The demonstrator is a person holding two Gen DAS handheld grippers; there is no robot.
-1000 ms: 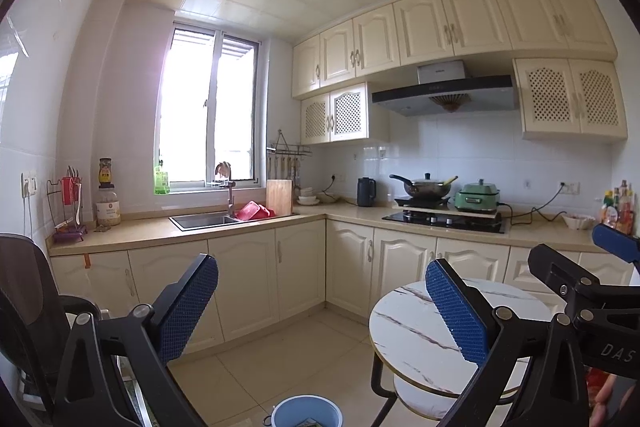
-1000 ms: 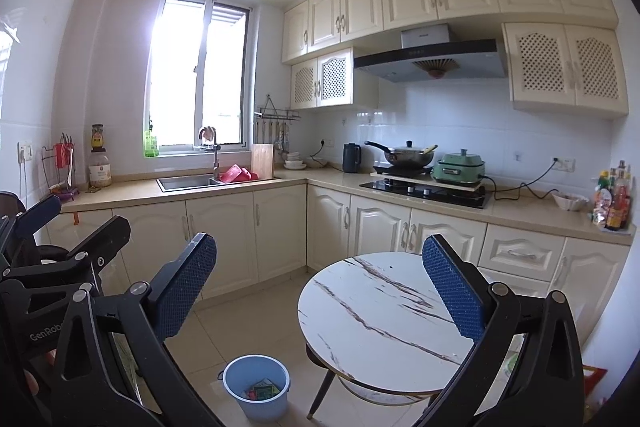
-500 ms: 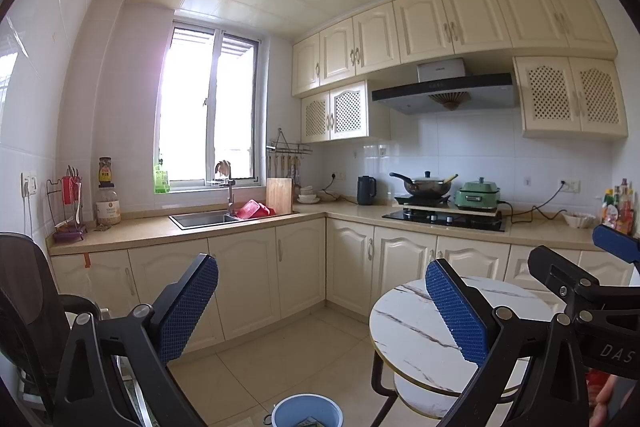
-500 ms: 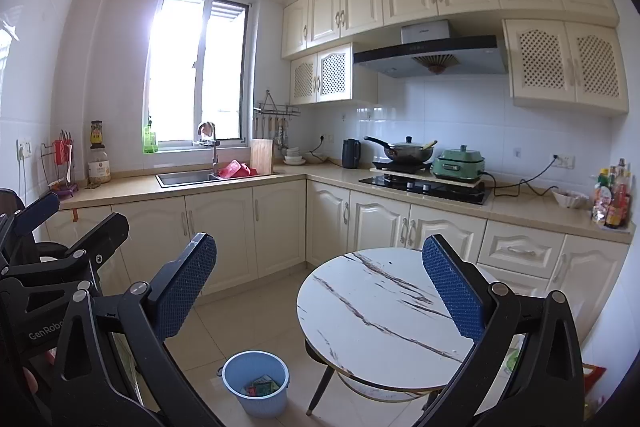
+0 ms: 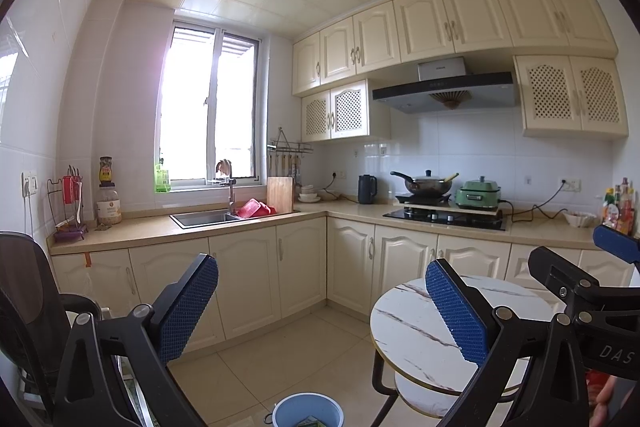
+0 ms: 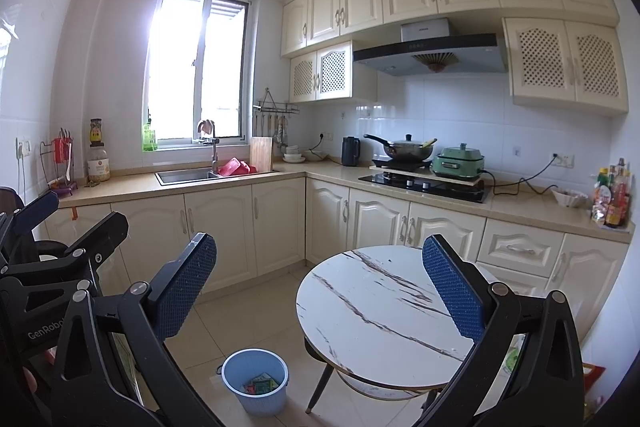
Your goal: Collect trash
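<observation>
Between cabinets (image 6: pixel 224 227) and round counter (image 6: pixel 376 311), bare floor tiles (image 6: pixel 256 311) lying open, blue bin (image 6: pixel 256 381) standing beside the counter's leg — trash (image 6: pixel 260 385) sitting inside, left tool (image 5: pixel 320 311) and right tool (image 6: pixel 320 291) both hanging released, gripping nothing.

black hand-held gripper (image 6: pixel 320 291), blue pads (image 6: pixel 182 289)

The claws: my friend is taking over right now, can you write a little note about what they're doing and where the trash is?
Left claw: open, holding nothing, up in the air.
Right claw: open, holding nothing, above the round table.
The blue bin stands on the floor left of the table, with some colourful wrappers already inside.
The table top looks bare.
Left to do: look around for more trash; none is plainly visible from here.
</observation>
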